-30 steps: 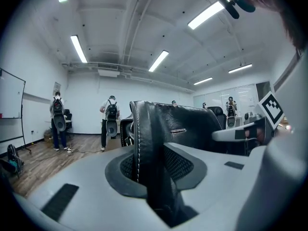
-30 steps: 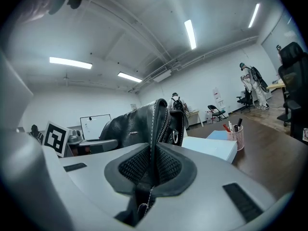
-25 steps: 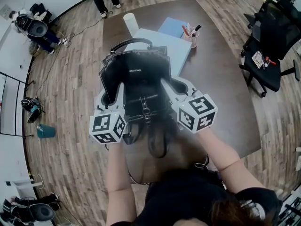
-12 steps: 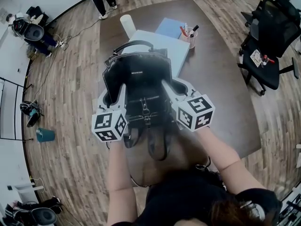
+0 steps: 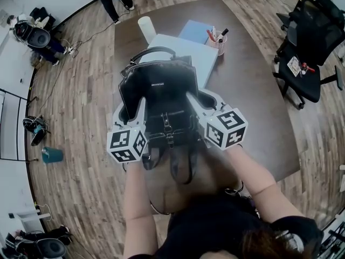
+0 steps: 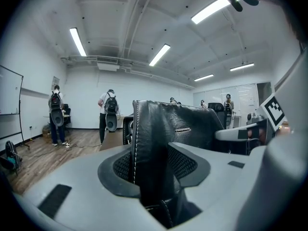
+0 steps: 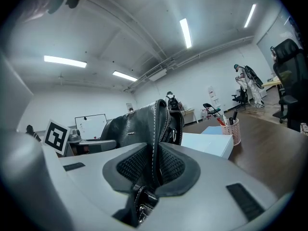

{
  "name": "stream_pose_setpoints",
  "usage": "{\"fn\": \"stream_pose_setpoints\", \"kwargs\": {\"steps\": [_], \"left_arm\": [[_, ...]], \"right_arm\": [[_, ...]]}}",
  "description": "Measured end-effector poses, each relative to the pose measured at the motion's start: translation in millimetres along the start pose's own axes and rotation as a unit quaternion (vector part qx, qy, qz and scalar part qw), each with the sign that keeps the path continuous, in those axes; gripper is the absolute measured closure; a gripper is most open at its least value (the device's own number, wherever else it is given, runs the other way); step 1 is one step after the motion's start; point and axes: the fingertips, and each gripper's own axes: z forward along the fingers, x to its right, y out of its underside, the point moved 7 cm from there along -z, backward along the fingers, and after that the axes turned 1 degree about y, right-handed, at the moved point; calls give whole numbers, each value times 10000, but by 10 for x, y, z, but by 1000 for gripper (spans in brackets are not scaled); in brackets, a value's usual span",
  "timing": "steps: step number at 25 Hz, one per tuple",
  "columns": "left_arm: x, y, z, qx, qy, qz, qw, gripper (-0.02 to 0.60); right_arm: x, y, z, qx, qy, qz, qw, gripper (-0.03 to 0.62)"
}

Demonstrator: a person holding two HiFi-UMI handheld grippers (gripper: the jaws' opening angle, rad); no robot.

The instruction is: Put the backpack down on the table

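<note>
Standing upright on the table (image 5: 253, 90), near the edge on the person's side, the backpack (image 5: 159, 93) seems to have reached its place already. Its bottom cannot be seen in the head view (the grippers and its own body cover it). That it rests fully on the wood is therefore a judgement, but nothing in its posture suggests that it hangs. Its handle (image 5: 153, 50) is at the far side, and its straps (image 5: 180, 163) trail toward the person. A white box (image 5: 202, 55) lies just behind it, and a pen cup (image 5: 218, 41) stands further back.

The left gripper (image 5: 132, 108) is at the left side of the backpack and the right gripper (image 5: 200, 99) at its right side. In the left gripper view a thick fold of black leather fills the gap between the pads, and both pads touch it. In the right gripper view a thin stitched edge runs between the pads, which lie against it from both sides. The jaws of both grippers have just been opening, so the hold is getting loose, yet neither gripper is free of the leather in these pictures.

What is left is small: to open both pairs of jaws fully and to draw the grippers back without pulling the backpack over. It is soft and tall, so it may lean or slump once the support at its sides is gone.
</note>
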Motion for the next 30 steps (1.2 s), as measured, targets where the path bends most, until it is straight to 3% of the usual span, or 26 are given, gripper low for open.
{"fn": "stream_pose_setpoints", "kwargs": {"steps": [6, 15, 24, 30], "left_arm": [[-10, 9, -73, 41, -65, 31, 10000, 343], [-39, 29, -220, 19, -224, 20, 9997, 318], [-29, 73, -466, 69, -237, -137, 9996, 319], [41, 56, -786, 287, -187, -345, 9988, 361]], "right_arm": [[-8, -36, -44, 4, 26, -44, 10000, 505], [23, -77, -188, -32, 338, -265, 9991, 471], [-167, -58, -361, -78, 299, -339, 9989, 471], [-305, -61, -541, -50, 339, -358, 9988, 473]]}}
